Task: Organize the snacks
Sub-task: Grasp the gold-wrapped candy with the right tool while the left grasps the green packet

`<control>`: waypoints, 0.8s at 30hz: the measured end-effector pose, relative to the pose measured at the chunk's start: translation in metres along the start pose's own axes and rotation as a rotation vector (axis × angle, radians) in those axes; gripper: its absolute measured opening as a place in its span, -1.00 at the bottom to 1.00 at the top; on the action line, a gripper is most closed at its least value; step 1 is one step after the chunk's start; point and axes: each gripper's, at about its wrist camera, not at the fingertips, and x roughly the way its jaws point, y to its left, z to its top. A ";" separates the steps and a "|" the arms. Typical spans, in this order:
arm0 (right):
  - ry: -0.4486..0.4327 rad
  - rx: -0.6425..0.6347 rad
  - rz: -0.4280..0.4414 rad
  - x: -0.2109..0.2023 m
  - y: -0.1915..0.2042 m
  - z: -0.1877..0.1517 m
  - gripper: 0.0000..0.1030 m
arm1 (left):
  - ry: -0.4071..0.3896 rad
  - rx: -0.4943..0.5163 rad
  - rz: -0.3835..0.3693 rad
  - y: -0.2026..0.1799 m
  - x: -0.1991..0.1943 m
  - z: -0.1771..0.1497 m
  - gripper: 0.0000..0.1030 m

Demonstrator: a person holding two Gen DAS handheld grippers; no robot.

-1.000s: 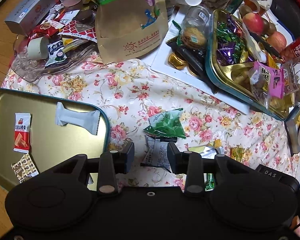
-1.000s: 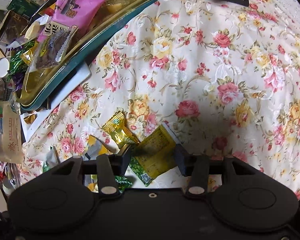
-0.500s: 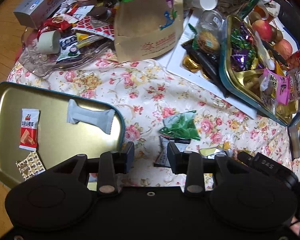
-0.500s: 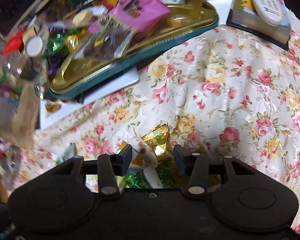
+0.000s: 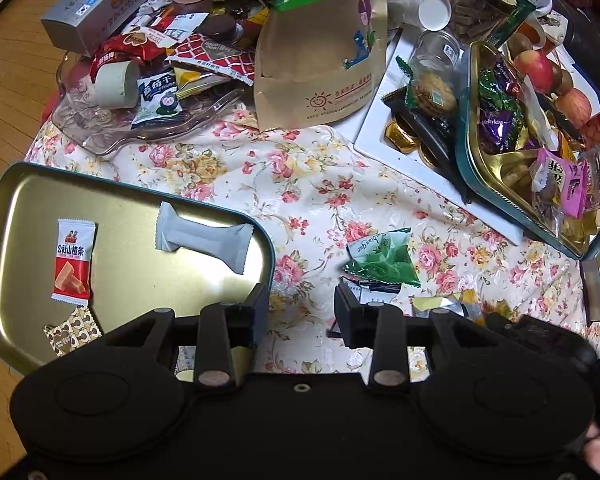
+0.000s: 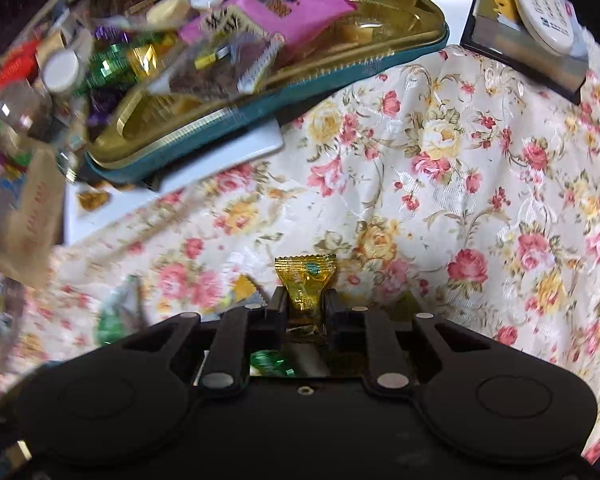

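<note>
My right gripper (image 6: pixel 305 304) is shut on a gold candy wrapper (image 6: pixel 306 284) just above the floral cloth. My left gripper (image 5: pixel 302 308) is open and empty, hovering at the right edge of a gold tin tray (image 5: pixel 16 216). The tray holds a grey snack bar (image 5: pixel 204 238), a red-and-white snack packet (image 5: pixel 73 262) and a small brown patterned packet (image 5: pixel 72 336). A green packet (image 5: pixel 384 258) and other loose wrappers (image 5: pixel 440 304) lie on the cloth right of the left gripper.
A second gold tin (image 6: pixel 204 132) full of sweets sits on a white board (image 5: pixel 380 136). A brown paper bag (image 5: pixel 320 60), a glass dish of snacks (image 5: pixel 100 132), jars and apples (image 5: pixel 536 68) crowd the back. A remote (image 6: pixel 540 12) lies on a box.
My right gripper has closed on the gold candy and swung, with the view blurring. My left gripper has drifted slightly, staying open beside the tray.
</note>
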 end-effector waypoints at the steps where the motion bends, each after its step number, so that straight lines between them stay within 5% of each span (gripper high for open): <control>1: 0.005 0.021 0.036 -0.006 -0.003 0.003 -0.60 | 0.000 0.001 -0.001 -0.002 0.001 0.000 -0.12; 6: 0.043 0.134 0.199 -0.032 -0.024 0.018 -0.60 | 0.014 0.014 -0.011 -0.018 0.008 -0.001 -0.12; 24: -0.022 0.056 0.252 -0.093 -0.079 0.022 -0.60 | -0.077 0.139 0.013 -0.094 0.042 0.012 -0.12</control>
